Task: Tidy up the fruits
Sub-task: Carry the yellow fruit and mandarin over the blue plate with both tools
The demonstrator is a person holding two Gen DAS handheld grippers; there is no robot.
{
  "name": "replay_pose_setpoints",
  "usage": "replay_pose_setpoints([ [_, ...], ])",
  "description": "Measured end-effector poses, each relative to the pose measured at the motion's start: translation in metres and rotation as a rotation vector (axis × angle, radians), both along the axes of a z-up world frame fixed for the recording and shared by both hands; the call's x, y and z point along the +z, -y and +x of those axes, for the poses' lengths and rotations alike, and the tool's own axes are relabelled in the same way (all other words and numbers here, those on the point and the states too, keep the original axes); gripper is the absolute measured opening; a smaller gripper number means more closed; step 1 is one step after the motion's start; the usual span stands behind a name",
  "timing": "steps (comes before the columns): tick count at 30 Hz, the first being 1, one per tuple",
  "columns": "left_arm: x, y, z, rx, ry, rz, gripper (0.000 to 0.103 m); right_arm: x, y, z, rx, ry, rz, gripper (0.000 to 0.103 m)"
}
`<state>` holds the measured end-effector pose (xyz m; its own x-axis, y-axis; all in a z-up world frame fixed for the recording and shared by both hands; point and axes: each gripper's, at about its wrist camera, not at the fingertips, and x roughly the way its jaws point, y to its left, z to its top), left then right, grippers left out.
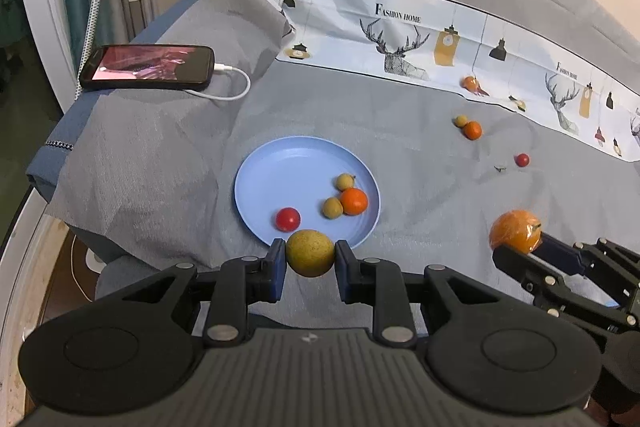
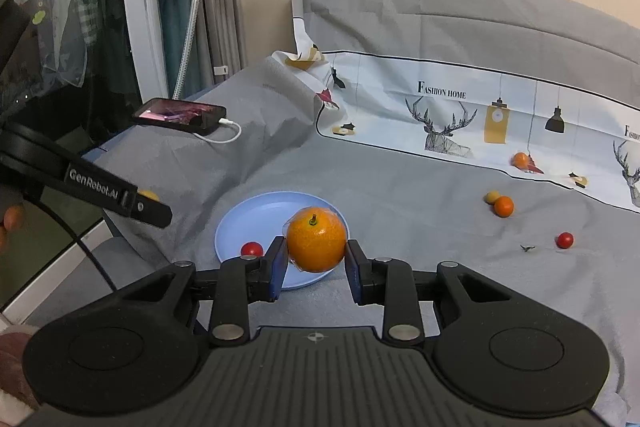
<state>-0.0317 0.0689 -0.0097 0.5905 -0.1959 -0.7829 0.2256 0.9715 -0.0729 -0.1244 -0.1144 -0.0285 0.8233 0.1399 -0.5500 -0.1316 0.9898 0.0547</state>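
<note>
Honestly, with your left gripper [image 1: 310, 254] pinching that yellow-green fruit [image 1: 310, 253] and your right gripper [image 2: 316, 255] clamped on the orange [image 2: 316, 239], both hanging just short of the blue plate [image 1: 280, 157], letting go early probably rolls them off onto the grey bedsheet [image 1: 400, 147].

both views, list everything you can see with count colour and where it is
plate: 1, light blue, on the grey bedspread
fruit on plate: 4; red tomato, orange, two yellow-brown fruits
loose fruit on bed: 4; small orange touching a yellow-brown fruit, red tomato, orange on the printed cloth
bedspread: 1, grey
printed cloth: 1, white with deer and lamps, along the back
phone: 1, black, screen lit, back left, white cable plugged in
left claw: black, blue pads, shut on a yellow-green fruit at the plate's near rim
right claw: black, blue pads, shut on a large orange
</note>
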Motion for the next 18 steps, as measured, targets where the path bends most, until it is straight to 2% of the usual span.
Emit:
replay_pose_setpoints([
  [6,-0.001,-0.005,0.014,0.014,-0.006,-0.015,0.028,-0.004,-0.002,0.013,0.0,-0.023,-0.007,0.032],
  [18,-0.022,0.004,0.064,0.03,-0.039,0.035,0.028,-0.026,-0.011,0.067,0.03,-0.088,-0.002,0.032],
])
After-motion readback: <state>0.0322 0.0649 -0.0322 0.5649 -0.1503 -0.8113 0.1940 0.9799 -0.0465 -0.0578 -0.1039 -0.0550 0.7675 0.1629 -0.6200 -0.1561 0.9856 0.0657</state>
